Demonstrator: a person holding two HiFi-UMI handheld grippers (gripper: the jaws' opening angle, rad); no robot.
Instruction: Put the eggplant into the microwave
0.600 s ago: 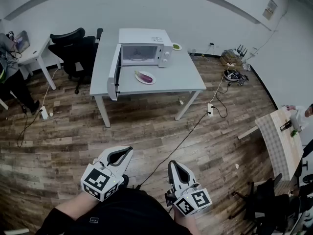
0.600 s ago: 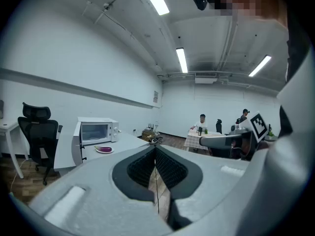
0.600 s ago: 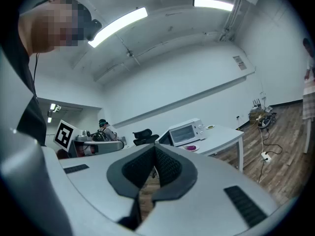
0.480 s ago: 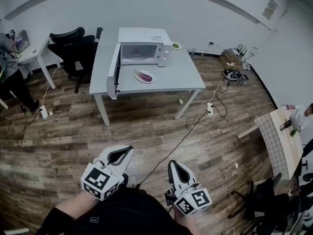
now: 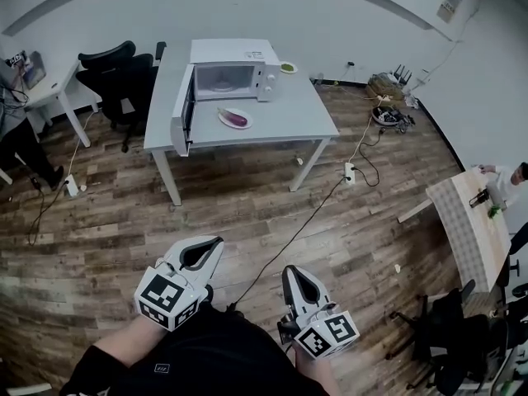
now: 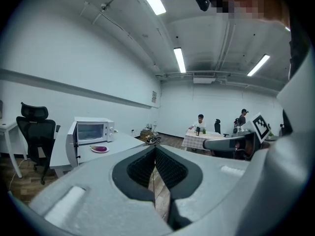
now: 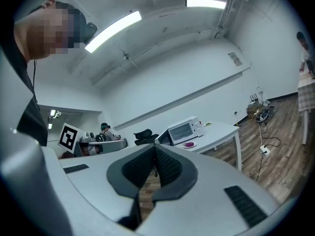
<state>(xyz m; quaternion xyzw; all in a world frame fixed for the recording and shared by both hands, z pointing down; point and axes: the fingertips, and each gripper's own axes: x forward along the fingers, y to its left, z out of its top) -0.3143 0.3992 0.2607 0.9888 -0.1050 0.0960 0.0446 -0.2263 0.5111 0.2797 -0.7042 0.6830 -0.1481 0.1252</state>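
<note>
The purple eggplant lies on a small white plate on the grey rectangular table, just in front of the white microwave, whose door stands swung wide open to the left. I'm well apart from that table, with wooden floor between us and a black cable running across it toward a white power strip. My left gripper and my right gripper are both low and close to my body, each with its jaws brought together and nothing between them. A black office chair stands left of the table, a small green dish sits beside the microwave, and a checked-cloth table is far right.
</note>
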